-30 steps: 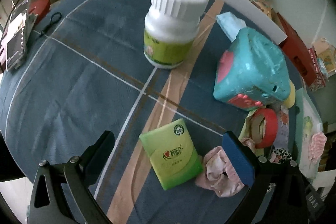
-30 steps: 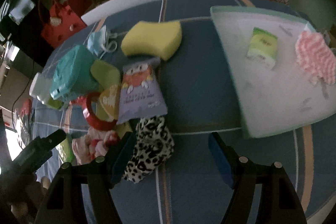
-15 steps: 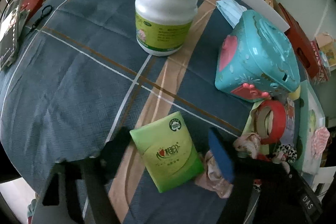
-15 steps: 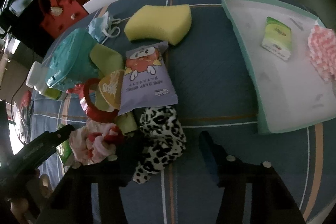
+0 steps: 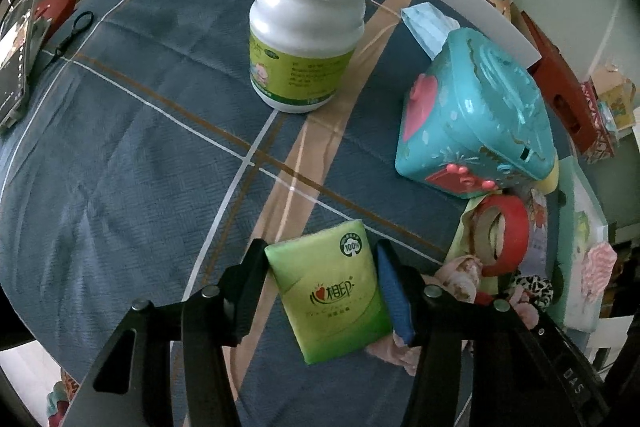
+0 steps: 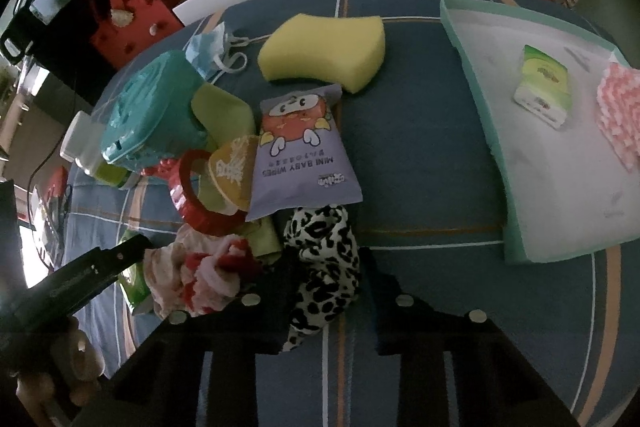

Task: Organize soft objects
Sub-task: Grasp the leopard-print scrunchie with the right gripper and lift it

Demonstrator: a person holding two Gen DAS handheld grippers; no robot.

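Left wrist view: left gripper [image 5: 320, 259] has its fingers pressed against both long sides of the green tissue pack [image 5: 330, 285], which lies flat on the blue plaid cloth [image 5: 120, 155]. Pack is squeezed snug, no gap either side. Just right of the blue pad sits a pink crumpled cloth [image 5: 460, 277], w/ a red tape ring [image 5: 506, 231] beyond it. Further up: white pill bottle [image 5: 306, 23] standing upright, teal toy box [image 5: 480, 119] tilted on its side, blue face mask [image 5: 428, 27] behind that.

Right wrist view: right gripper [image 6: 326, 269] sits over the leopard-print scrunchie [image 6: 324, 267]. Fingers are blurred and dark; they flank the scrunchie but can't tell if they're actually pinching it. Purple baby wipes pack [image 6: 302, 151] touches the scrunchie's far end, yellow sponge [image 6: 324, 47] lies beyond. Off to the right, well apart, the teal-rimmed tray [image 6: 472, 75] holds another green tissue pack [image 6: 544, 83] & a pink striped cloth [image 6: 620, 115].
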